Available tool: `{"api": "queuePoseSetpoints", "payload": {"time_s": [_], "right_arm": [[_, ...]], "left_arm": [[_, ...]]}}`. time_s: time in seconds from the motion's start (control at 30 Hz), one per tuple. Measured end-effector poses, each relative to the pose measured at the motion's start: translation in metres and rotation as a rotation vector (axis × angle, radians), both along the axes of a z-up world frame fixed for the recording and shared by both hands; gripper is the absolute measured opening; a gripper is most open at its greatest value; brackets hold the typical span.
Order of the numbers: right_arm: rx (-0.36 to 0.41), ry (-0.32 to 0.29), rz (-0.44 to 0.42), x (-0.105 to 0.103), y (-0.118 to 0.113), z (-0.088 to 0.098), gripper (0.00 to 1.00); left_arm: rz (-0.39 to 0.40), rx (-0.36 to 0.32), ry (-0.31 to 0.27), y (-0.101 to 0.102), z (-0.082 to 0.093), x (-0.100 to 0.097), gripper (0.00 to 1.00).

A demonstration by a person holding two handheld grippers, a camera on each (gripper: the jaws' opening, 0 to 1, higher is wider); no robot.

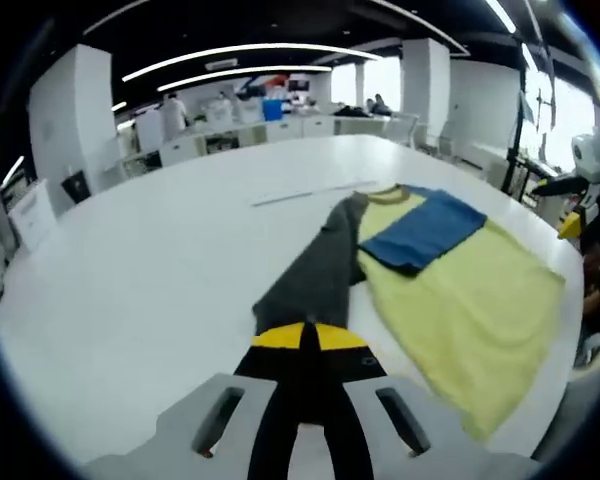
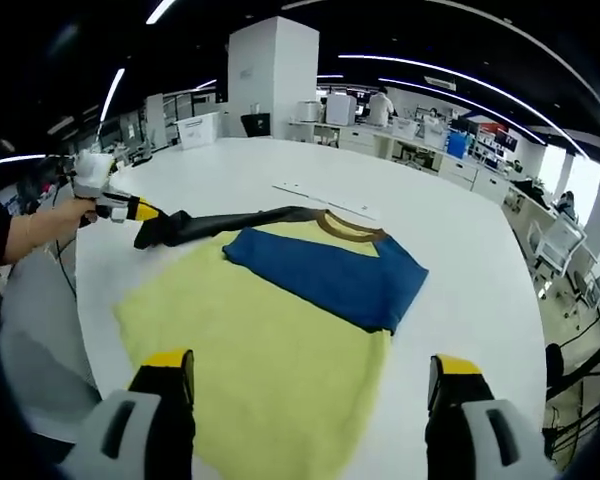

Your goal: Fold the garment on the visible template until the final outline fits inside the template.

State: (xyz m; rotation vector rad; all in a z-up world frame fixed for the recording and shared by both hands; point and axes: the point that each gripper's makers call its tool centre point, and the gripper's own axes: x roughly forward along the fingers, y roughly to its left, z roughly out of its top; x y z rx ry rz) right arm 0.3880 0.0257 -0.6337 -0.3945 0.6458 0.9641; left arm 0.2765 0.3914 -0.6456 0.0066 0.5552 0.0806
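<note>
Yellow fabric makes the body of the garment (image 2: 270,340), a shirt that lies flat on the large white table (image 2: 460,260). At the left of the right gripper view, the left gripper (image 2: 140,212) is clenched on the end of the long dark grey sleeve (image 2: 230,222), stretched out sideways. The blue sleeve (image 2: 330,275) is folded over the chest, under the brown collar (image 2: 350,228). The right gripper (image 2: 310,385) is released, its jaws wide apart above the hem. Behind the collar lies a thin pale strip (image 2: 325,197).
</note>
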Motion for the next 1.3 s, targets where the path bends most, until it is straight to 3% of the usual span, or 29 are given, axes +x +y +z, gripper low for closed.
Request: {"api": "queuePoseSetpoints", "payload": {"time_s": [0.27,0.53,0.73,0.87,1.07,1.3], "right_arm": [[0.000,-0.005,0.019,-0.004,0.006,0.003,0.98],[-0.015,0.000,0.013,-0.003,0.002,0.000,0.98],[-0.018,0.003,0.011,-0.003,0.002,-0.001,0.98],[-0.022,0.005,0.009,-0.003,0.002,-0.002,0.98],[-0.031,0.008,0.010,-0.003,0.002,-0.002,0.98],[-0.040,0.008,0.008,-0.004,0.001,-0.001,0.98]], "left_arm": [[0.113,-0.008,-0.011,0.046,0.006,-0.008,0.00],[0.185,0.006,0.026,0.079,-0.010,-0.029,0.00],[0.260,-0.018,0.060,0.108,-0.025,-0.048,0.00],[0.303,-0.052,0.050,0.125,-0.030,-0.054,0.00],[0.337,-0.041,0.062,0.137,-0.035,-0.056,0.00],[0.316,0.011,0.084,0.150,-0.040,-0.045,0.00]]}}
